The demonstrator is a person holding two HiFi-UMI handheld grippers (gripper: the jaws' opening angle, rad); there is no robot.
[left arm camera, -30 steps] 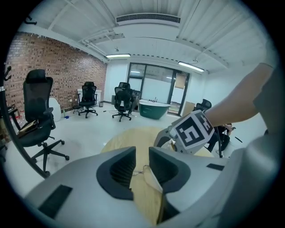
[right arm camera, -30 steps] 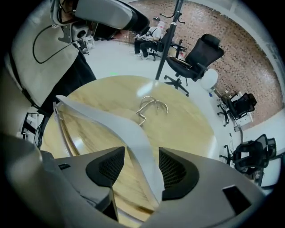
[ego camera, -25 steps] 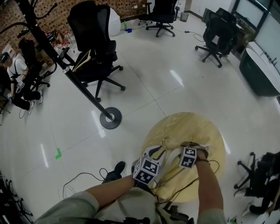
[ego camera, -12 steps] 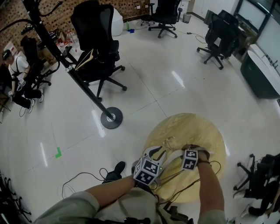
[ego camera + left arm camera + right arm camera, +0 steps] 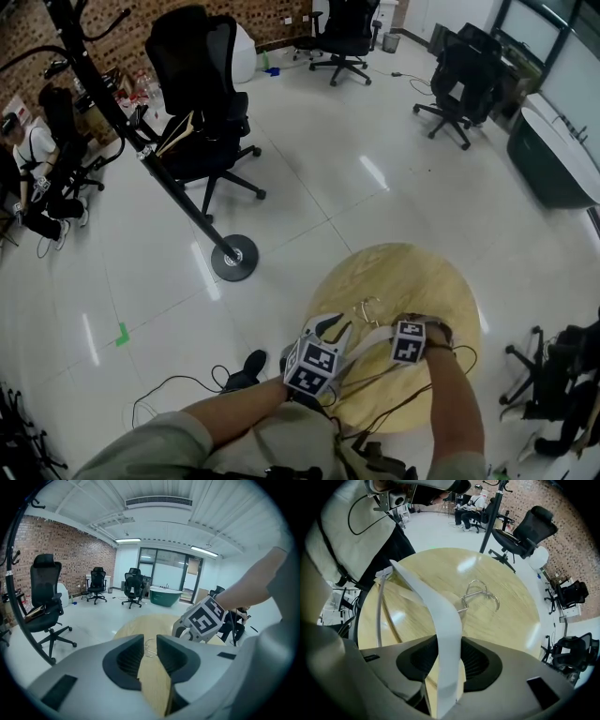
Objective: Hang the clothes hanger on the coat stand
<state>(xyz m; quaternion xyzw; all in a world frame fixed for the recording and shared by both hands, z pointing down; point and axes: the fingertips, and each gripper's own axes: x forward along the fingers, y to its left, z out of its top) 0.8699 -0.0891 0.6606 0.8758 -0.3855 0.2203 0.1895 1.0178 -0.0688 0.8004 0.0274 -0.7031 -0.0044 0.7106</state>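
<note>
A white clothes hanger (image 5: 374, 334) with a metal hook (image 5: 366, 306) lies on a round wooden table (image 5: 412, 277). My right gripper (image 5: 391, 326) sits at the hanger's near side. In the right gripper view its jaws are closing, and the pads of the right gripper (image 5: 445, 667) press on the hanger's white arm (image 5: 433, 606); the hook (image 5: 480, 591) lies beyond. My left gripper (image 5: 330, 328) hovers just left of the hanger, open, and only tabletop shows between the jaws of the left gripper (image 5: 149, 656). The black coat stand (image 5: 169, 178) rises from its round base (image 5: 233, 258) on the floor to the far left.
A black office chair (image 5: 202, 94) stands right behind the coat stand. More chairs (image 5: 459, 84) stand at the back, and a person (image 5: 33, 173) sits at the far left. Cables (image 5: 173, 394) trail on the floor near my feet. A green tub (image 5: 553, 155) stands at the right.
Both grippers stay by the hanger on the table, with almost no shift. Only the view has drifted slightly.
</note>
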